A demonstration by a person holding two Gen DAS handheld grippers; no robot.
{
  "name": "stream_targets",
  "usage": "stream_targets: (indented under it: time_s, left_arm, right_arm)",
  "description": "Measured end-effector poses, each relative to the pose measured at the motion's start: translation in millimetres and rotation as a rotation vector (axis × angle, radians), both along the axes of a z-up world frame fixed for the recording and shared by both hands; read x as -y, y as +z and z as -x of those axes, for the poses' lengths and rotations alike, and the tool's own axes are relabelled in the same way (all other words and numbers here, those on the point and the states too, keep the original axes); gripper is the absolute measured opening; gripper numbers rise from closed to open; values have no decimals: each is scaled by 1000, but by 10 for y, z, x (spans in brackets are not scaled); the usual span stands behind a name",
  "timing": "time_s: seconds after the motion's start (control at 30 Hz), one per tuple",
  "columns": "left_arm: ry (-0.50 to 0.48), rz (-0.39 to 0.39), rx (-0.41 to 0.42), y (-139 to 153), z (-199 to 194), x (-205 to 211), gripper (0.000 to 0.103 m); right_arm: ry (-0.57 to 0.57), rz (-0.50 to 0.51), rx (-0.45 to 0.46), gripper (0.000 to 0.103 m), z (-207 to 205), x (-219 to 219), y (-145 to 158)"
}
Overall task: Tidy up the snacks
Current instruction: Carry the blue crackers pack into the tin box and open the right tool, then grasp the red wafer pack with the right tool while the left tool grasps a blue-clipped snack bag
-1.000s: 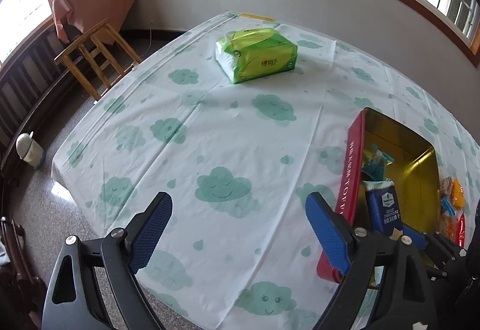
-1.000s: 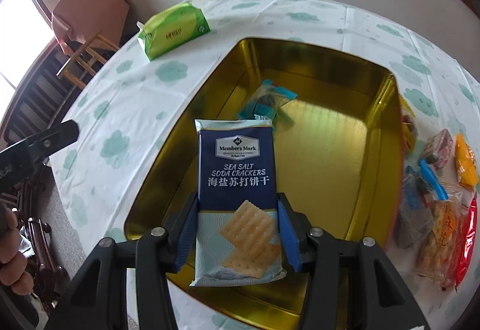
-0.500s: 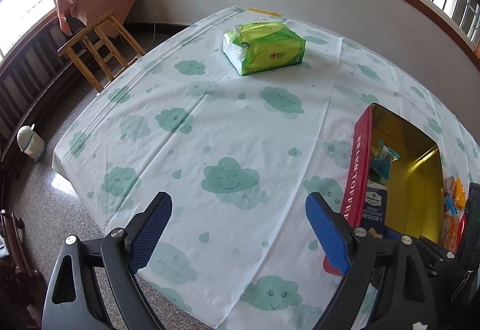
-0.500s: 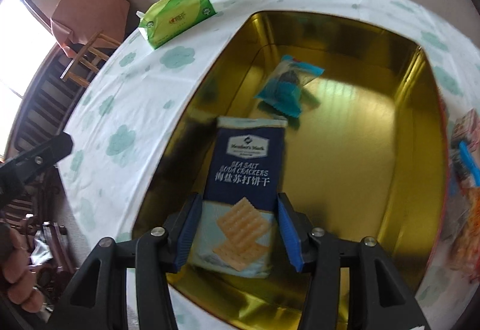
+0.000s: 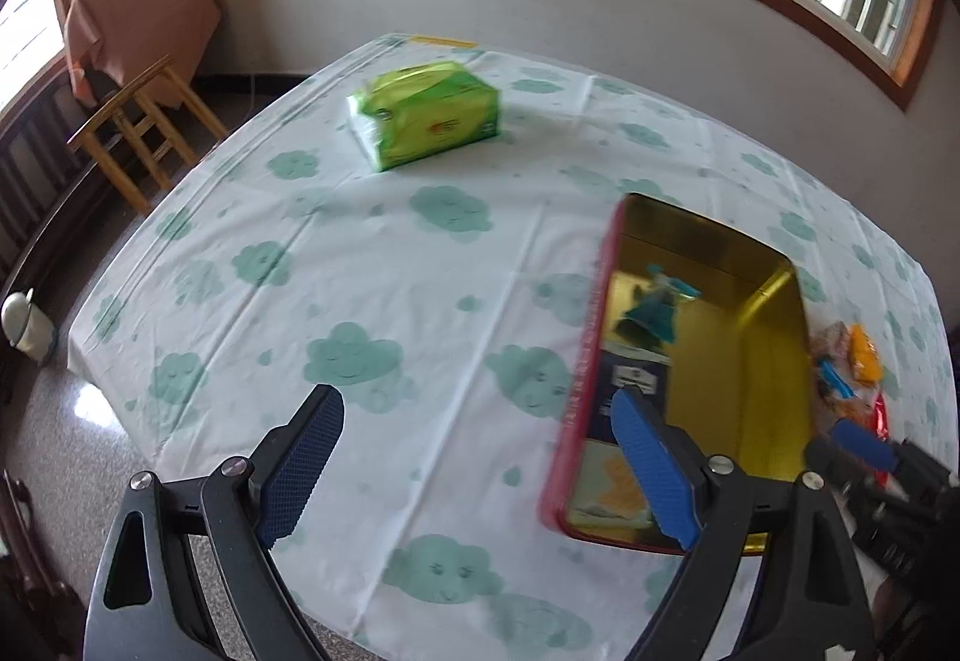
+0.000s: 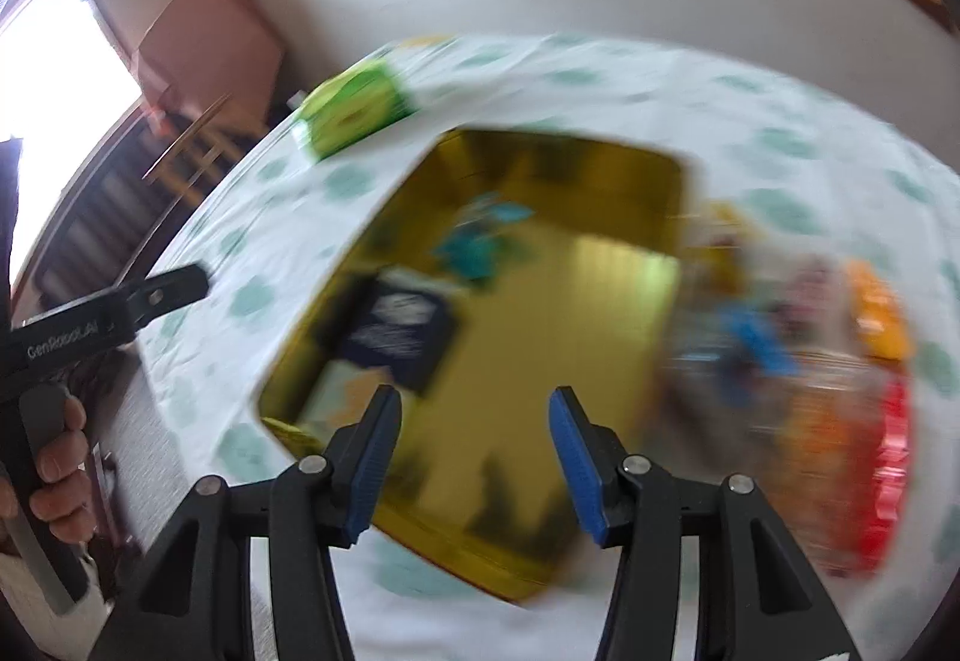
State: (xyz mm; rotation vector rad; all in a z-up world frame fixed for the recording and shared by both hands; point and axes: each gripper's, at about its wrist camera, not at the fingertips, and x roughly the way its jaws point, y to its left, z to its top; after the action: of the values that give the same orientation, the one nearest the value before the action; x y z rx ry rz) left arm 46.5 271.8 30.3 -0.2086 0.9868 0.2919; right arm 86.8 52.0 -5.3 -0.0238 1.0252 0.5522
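Cracker pack (image 6: 399, 331) lay flat inside gold tin (image 6: 600, 337), at its 8 o'clock corner, released. Right gripper (image 6: 474, 457) fingers stood apart, empty, above the tin. Left gripper (image 5: 474, 469) fingers wide, empty, over the desk (image 5: 390, 265). Next, likely: fetch from snack pile (image 6: 840, 391), 3 o'clock of tin.

Glossy gold metal tin (image 5: 774, 337)

A white tablecloth (image 5: 384, 265) is showing teal clouds; a red tin (image 5: 585, 361) is gleaming gold inside; a tissue pack (image 5: 426, 114) is glowing green.
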Motion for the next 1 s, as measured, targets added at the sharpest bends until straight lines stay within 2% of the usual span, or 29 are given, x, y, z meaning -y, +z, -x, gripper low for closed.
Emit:
stream_targets:
  time_s: [0.2,0.3,0.43,0.67,0.77,1.0]
  left_arm:
    - [-107,-4,10,60,-45,449,89]
    - [-159,-5,6,65,-61,688,89]
    - [-226,-6,-2,57,-105,1004,89]
    - [-298,-8,-25,0,-199,1409,89]
    - [-314,-3,-37,-24,-245,1518,89]
    - [-336,-27,-58,-100,-370,1731,89]
  right_arm:
    - [-222,83,49,59,-168,1060,84]
    - [-308,101,23,59,-255,1514,-11]
    - [-360,74,-26,59,-303,1936,-170]
    - [-375,32,-77,59,-361,2068,-437]
    - [-372,44,-84,59,-355,2081,-535]
    - [-369,14,-59,57,-321,2234,-585]
